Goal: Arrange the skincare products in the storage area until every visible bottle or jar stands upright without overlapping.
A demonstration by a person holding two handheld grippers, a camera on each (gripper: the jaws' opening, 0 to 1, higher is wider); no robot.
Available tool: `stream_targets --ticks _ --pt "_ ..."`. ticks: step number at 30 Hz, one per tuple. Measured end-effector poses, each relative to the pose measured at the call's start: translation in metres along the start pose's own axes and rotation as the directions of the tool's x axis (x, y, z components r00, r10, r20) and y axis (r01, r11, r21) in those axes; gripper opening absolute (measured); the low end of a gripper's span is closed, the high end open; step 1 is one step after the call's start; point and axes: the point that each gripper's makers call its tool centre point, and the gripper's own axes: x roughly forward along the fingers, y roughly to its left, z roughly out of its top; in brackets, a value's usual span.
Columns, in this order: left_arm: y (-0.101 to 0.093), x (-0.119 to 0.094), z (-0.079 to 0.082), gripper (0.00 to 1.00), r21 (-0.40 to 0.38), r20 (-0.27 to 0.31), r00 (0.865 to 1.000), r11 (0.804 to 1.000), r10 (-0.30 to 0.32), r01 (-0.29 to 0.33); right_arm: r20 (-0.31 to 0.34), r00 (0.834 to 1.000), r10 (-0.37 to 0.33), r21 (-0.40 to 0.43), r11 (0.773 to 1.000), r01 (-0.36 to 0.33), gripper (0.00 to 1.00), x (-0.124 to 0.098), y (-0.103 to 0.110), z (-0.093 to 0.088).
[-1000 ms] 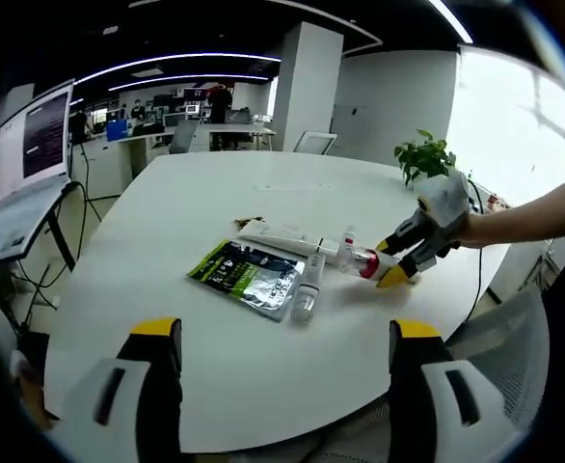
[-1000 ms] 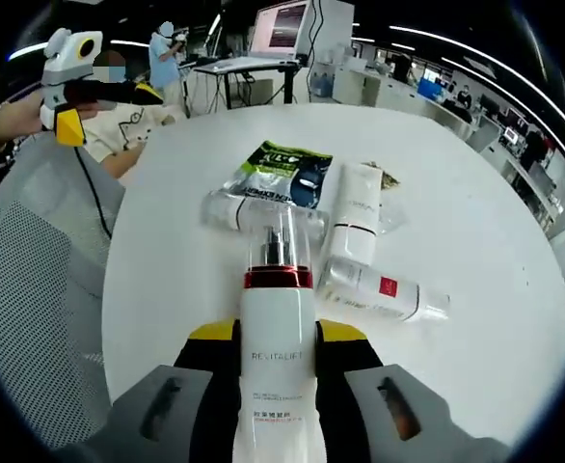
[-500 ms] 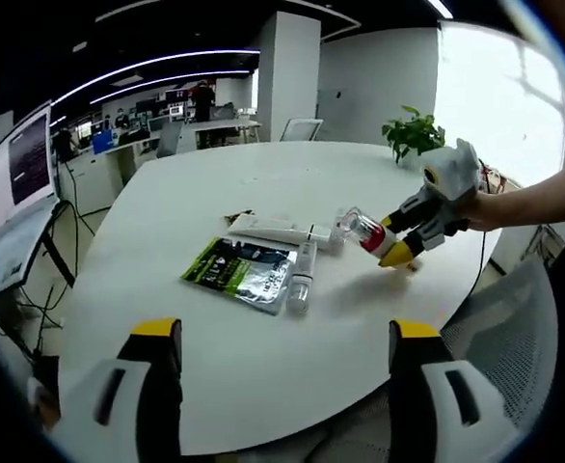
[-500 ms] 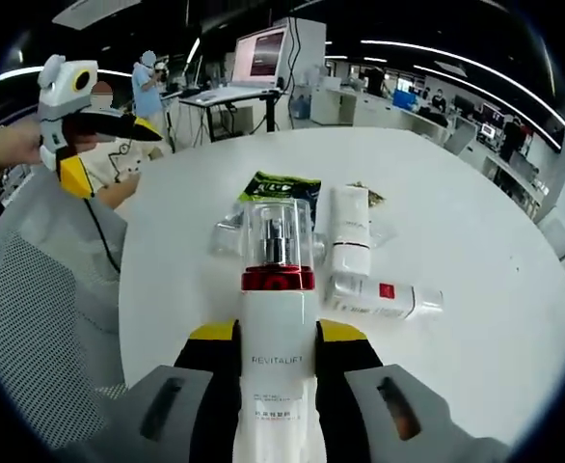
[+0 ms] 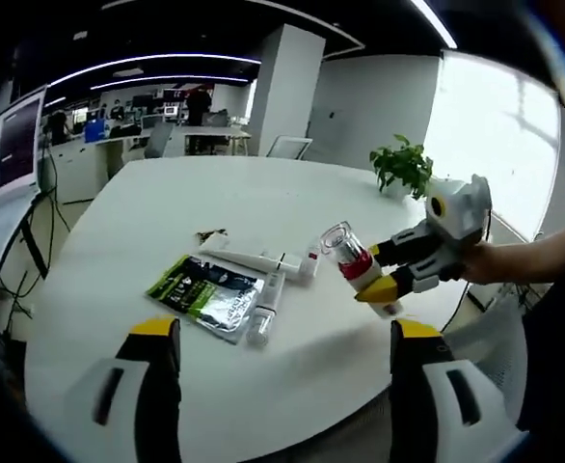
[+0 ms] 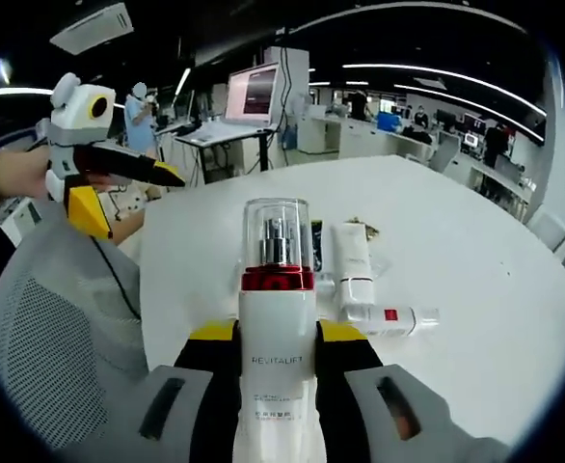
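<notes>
A white pump bottle (image 6: 277, 362) with a clear cap and red band is held off the table, my right gripper (image 6: 277, 338) shut on its body. From the left gripper view this bottle (image 5: 348, 255) hangs tilted above the table's right edge in the right gripper (image 5: 408, 270). On the white table (image 5: 167, 193) lie a green and silver sachet (image 5: 203, 295), a white tube (image 5: 254, 258) and a small clear bottle (image 5: 265, 311). The tube (image 6: 353, 258) and a red-labelled bottle (image 6: 389, 315) lie flat beyond the held bottle. My left gripper (image 5: 284, 330) is open with nothing in it.
A potted plant (image 5: 403, 166) stands at the table's far right. A grey mesh chair (image 6: 51, 328) sits close on the left, with the left gripper (image 6: 133, 193) held in a hand above it. Desks and monitors (image 6: 254, 92) fill the room behind.
My right gripper has lifted the pump bottle off the table and raised it higher. The left gripper's view has shifted, and the lying products have stayed where they were.
</notes>
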Motion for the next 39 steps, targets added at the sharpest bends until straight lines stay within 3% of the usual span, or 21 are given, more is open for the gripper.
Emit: stream_targets --ticks 7,14,22,27,32,39 --pt "-0.026 0.015 0.015 0.82 -0.087 0.043 0.996 0.993 -0.078 0.081 0.051 0.998 -0.025 0.006 1.0 0.025 0.28 -0.01 0.008 0.017" --pt "-0.044 0.025 0.029 0.79 -0.133 0.083 0.99 0.983 -0.116 0.127 0.071 0.996 -0.053 -0.005 0.999 0.053 0.28 -0.016 0.014 0.024" --pt "-0.066 0.046 0.036 0.75 -0.296 0.152 0.972 0.931 -0.177 0.216 0.115 0.991 -0.07 -0.006 0.997 0.071 0.28 -0.024 0.024 0.039" --pt "-0.074 0.05 0.038 0.69 -0.282 0.145 0.969 0.93 -0.2 0.234 0.128 0.989 -0.074 -0.023 0.997 0.078 0.28 -0.026 0.026 0.045" --pt "-0.08 0.053 0.043 0.66 -0.325 0.178 0.963 0.912 -0.203 0.252 0.162 0.983 -0.081 0.012 0.997 0.081 0.28 -0.032 0.025 0.055" --pt "-0.089 0.053 0.054 0.5 -0.354 0.236 0.952 0.896 -0.192 0.269 0.2 0.974 -0.106 0.056 0.994 0.097 0.28 -0.039 0.025 0.066"
